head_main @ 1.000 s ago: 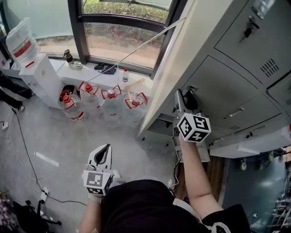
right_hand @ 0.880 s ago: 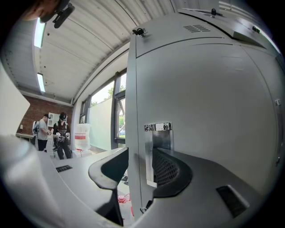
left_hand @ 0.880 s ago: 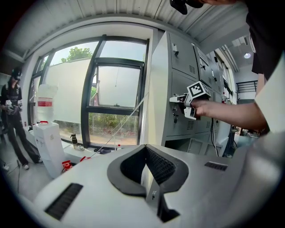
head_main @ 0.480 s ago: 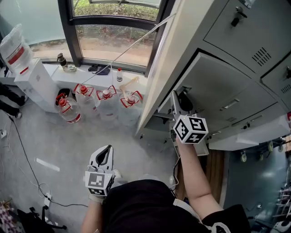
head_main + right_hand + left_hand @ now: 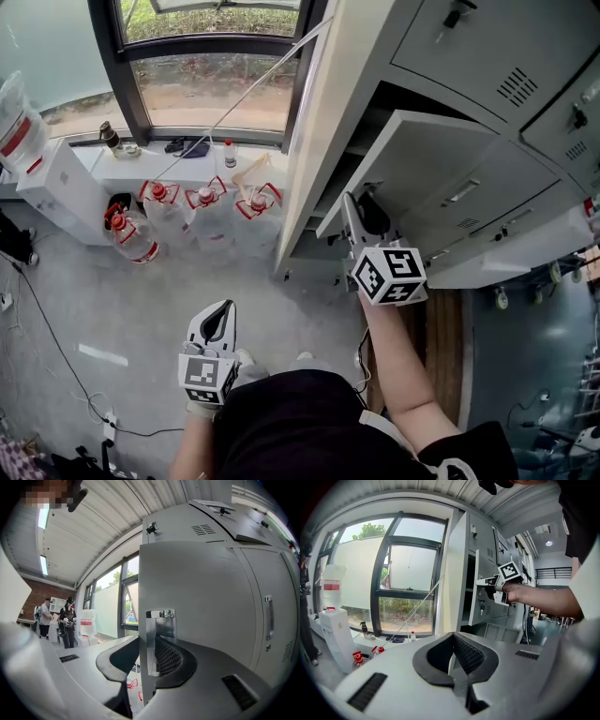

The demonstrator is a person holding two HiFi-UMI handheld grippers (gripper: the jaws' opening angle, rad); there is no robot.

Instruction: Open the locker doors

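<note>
**A:** What is seen first, at the largest scale?

**B:** A grey bank of lockers (image 5: 487,56) is seen along the right of the head view. A window (image 5: 216,80) is set in the wall just beside it.

**A:** Where is the door found?

**B:** One door (image 5: 412,164) is found swung partly out from the bank, and a dark opening is shown behind it. The door above it is shut.

**A:** What is set under the window?

**B:** Red-capped jugs (image 5: 211,202) are lined up on the floor below the sill.

**A:** How is the right gripper placed?

**B:** The right gripper (image 5: 148,642) is placed at the door's free edge. Its jaws have just been closing. The edge, with its metal plate (image 5: 159,620), is pinched between the pads.

**A:** And the left gripper?

**B:** The left gripper (image 5: 453,637) is held low, well apart from the lockers. Its fingers are pressed together, and nothing is held between them.
</note>
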